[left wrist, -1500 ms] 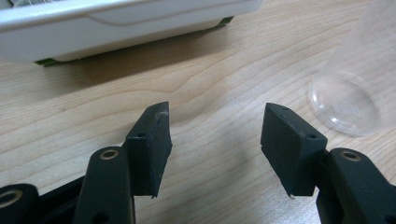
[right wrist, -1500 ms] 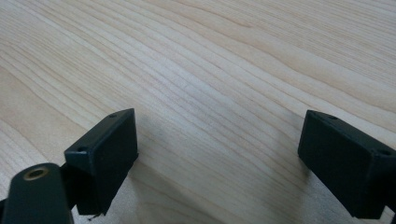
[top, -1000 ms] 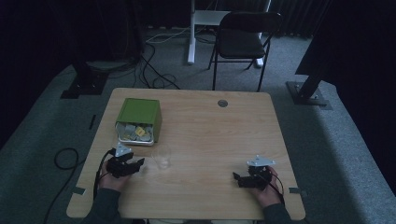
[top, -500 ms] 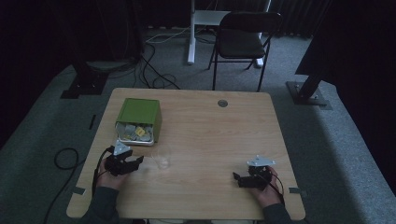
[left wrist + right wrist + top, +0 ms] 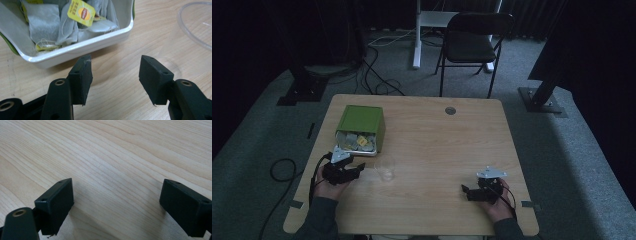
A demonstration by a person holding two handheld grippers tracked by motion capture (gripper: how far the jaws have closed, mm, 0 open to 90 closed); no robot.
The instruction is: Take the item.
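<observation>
High view puts the left gripper (image 5: 346, 170) low on the table's (image 5: 452, 150) left side, just in front of the green box (image 5: 360, 128), which lies tipped toward the person with its white inner tray (image 5: 357, 148) facing them. Left gripper view looks straight at that tray (image 5: 82, 48): a loose heap of tea bags (image 5: 65, 30) fills it, one yellow tag (image 5: 81, 12) uppermost, and the gripper's (image 5: 115, 77) jaws stand apart with nothing between them, just short of the tray's near rim. To the right of the box, a clear glass (image 5: 385, 168) stands upright near the left gripper; its rim (image 5: 192, 27) curves into the corner of the left gripper view. Farther right, well apart from both, the right gripper (image 5: 473, 192) rests low on bare wood, and right gripper view shows its jaws spread wide around nothing (image 5: 116, 205). Judging by the layout, the work is at its start: a tea bag is to be picked from the tray, probably for the glass. The next move would call for the left gripper to advance over the rim and close on a single bag or its tag, since the bags overlap and their strings tangle, so more than one could lift together.
</observation>
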